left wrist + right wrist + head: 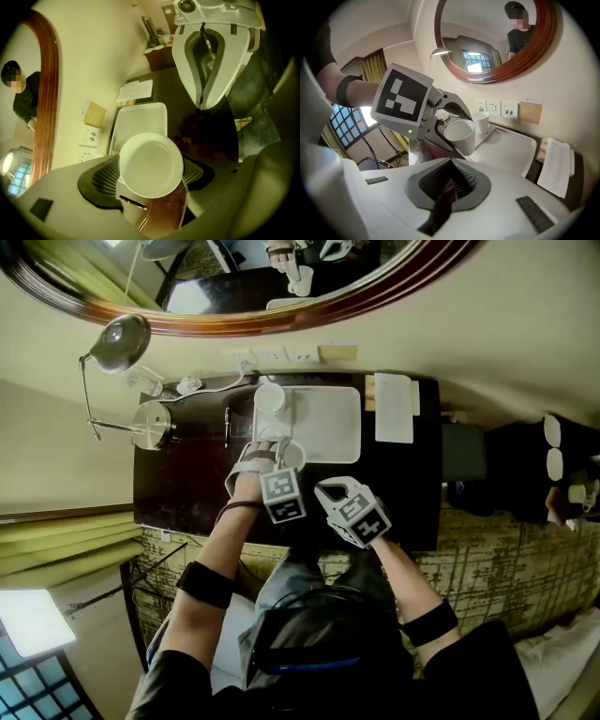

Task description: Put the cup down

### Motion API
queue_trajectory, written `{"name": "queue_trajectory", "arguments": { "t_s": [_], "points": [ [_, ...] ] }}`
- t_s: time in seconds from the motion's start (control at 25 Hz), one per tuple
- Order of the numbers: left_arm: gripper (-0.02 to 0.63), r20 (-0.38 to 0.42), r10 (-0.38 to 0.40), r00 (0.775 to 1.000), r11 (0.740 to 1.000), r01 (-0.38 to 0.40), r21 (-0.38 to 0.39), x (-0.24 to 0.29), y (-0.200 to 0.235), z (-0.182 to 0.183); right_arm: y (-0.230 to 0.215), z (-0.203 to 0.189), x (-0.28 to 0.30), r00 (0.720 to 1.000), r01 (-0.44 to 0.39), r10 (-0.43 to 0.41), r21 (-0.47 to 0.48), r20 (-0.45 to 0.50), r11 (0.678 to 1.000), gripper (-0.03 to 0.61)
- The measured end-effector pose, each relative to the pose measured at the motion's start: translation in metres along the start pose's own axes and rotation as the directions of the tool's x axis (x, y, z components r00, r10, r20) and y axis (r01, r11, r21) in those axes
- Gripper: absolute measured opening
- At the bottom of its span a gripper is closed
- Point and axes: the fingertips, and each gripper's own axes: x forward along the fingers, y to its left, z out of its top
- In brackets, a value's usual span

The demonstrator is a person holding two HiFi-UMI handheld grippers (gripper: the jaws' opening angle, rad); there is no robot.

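Mid-carry – gripping white ceramic cup [151, 164] in left tongs [278, 454], aloft by near edge of white rectangular tray [328, 427] on dark wooden counter [187, 484], with right tongs [452, 186] clenched on nothing. Next, probably – lower upright, then release

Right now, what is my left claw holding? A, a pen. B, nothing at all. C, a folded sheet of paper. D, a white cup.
D: the left gripper view shows the left claw closed on the white cup, with a jaw pressing on each side of it.
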Motion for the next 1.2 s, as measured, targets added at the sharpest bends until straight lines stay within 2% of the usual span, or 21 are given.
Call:
{"name": "queue_trajectory", "arguments": {
  "t_s": [0.2,0.4,0.84,1.2],
  "points": [
    [0.382,-0.006,0.014,1.000,0.999,-0.015,-0.043,0.007,0.014,-0.040,0.018,0.016,0.033,1.000,-0.008,0.008,-0.012,-0.018,1.000,0.006],
    [0.382,-0.004,0.025,1.000,0.998,-0.025,-0.060,0.020,0.028,-0.062,0.026,0.028,0.058,1.000,-0.001,0.001,-0.012,-0.025,1.000,0.006],
    [0.382,0.034,0.016,0.999,0.998,-0.014,-0.061,0.047,0.039,-0.066,0.016,0.028,0.076,0.998,0.039,-0.039,0.003,-0.057,0.999,0.006],
    [0.382,0.028,0.007,1.000,0.993,-0.003,-0.114,0.062,0.035,-0.069,0.011,0.024,0.074,0.996,0.058,-0.057,0.009,-0.064,0.998,0.006]
  ]
}}
